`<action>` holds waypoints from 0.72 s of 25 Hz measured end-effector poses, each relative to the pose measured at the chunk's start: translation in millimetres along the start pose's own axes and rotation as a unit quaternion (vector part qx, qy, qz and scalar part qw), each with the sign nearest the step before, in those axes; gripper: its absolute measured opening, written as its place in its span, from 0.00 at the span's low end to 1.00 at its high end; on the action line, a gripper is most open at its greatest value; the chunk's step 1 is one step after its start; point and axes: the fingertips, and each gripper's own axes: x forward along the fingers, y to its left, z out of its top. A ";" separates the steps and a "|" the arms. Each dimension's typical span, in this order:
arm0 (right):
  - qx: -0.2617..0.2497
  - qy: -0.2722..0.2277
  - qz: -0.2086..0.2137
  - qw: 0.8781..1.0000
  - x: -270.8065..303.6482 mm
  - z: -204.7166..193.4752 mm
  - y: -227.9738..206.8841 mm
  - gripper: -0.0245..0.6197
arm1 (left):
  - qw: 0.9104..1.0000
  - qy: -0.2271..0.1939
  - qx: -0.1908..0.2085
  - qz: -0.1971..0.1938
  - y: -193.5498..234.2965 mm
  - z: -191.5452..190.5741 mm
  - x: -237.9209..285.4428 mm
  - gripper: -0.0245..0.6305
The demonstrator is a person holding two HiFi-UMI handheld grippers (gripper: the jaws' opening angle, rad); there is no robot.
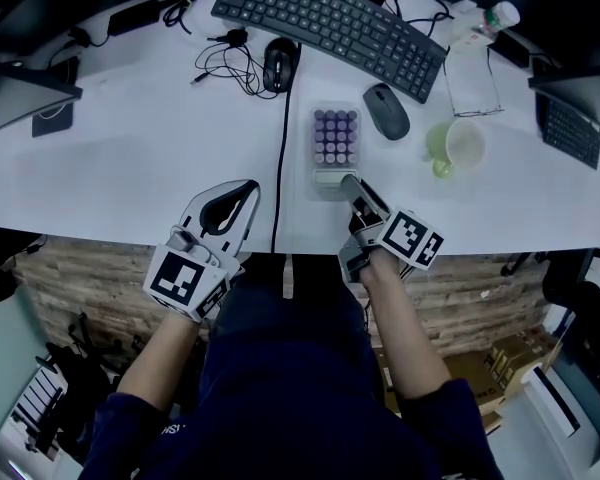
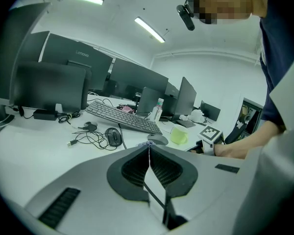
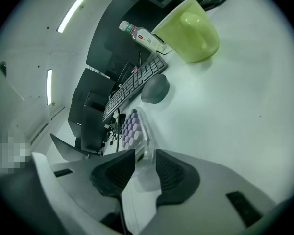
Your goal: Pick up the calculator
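The calculator (image 1: 336, 140) has purple keys and a clear case and lies on the white desk (image 1: 130, 158) near its front edge. In the right gripper view the calculator (image 3: 132, 129) runs away from the jaws, and its near end fills the gap between the pads. My right gripper (image 1: 348, 183) is at that near end, and in its own view the right gripper (image 3: 146, 155) is shut on the clear rim. My left gripper (image 1: 248, 190) rests on the desk to the left. In its own view the left gripper (image 2: 148, 148) is shut, holding nothing.
A grey mouse (image 1: 386, 110) lies just right of the calculator, and a green mug (image 1: 458, 146) stands further right. Behind are a black keyboard (image 1: 330, 23), a black mouse (image 1: 278, 63) whose cable (image 1: 281, 168) runs between the grippers, and glasses (image 1: 472, 88). Monitors line the back.
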 end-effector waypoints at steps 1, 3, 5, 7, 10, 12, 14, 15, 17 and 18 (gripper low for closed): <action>0.006 -0.001 0.000 1.000 0.4 0.2 -0.2 0.25 | 1.000 0.000 0.000 0.000 1.0 0.5 -0.2 0.09; 0.018 -0.003 0.000 1.000 1.2 0.7 -0.3 0.24 | 1.000 -0.001 -0.001 0.001 3.0 1.3 -0.4 0.09; 0.024 -0.004 0.000 1.000 2.0 1.2 -0.3 0.23 | 1.000 -0.001 -0.001 0.001 5.0 1.5 -0.4 0.09; 0.032 -0.007 0.001 0.999 2.9 1.9 -0.4 0.23 | 1.000 -0.001 -0.001 0.001 6.6 0.9 -0.5 0.09; 0.048 -0.016 0.003 0.999 3.1 3.5 -0.6 0.22 | 1.000 0.000 -0.001 0.000 7.4 0.8 -0.9 0.09; 0.058 -0.022 0.004 0.998 3.2 4.7 -0.7 0.21 | 1.000 -0.001 -0.001 -0.001 8.2 1.3 -1.3 0.09; 0.067 -0.029 0.007 0.997 3.2 6.1 -1.0 0.20 | 1.000 -0.002 0.000 -0.001 9.3 2.0 -2.0 0.09; 0.071 -0.033 0.009 0.997 3.1 6.9 -1.2 0.20 | 1.000 -0.002 0.000 -0.001 9.9 2.3 -2.6 0.09; 0.078 -0.043 0.010 0.996 2.3 8.8 -1.0 0.19 | 1.000 -0.003 0.000 0.000 10.8 2.7 -4.5 0.09; 0.080 -0.047 0.010 0.996 1.5 9.8 -0.6 0.19 | 1.000 -0.003 0.000 0.000 11.2 2.7 -5.7 0.09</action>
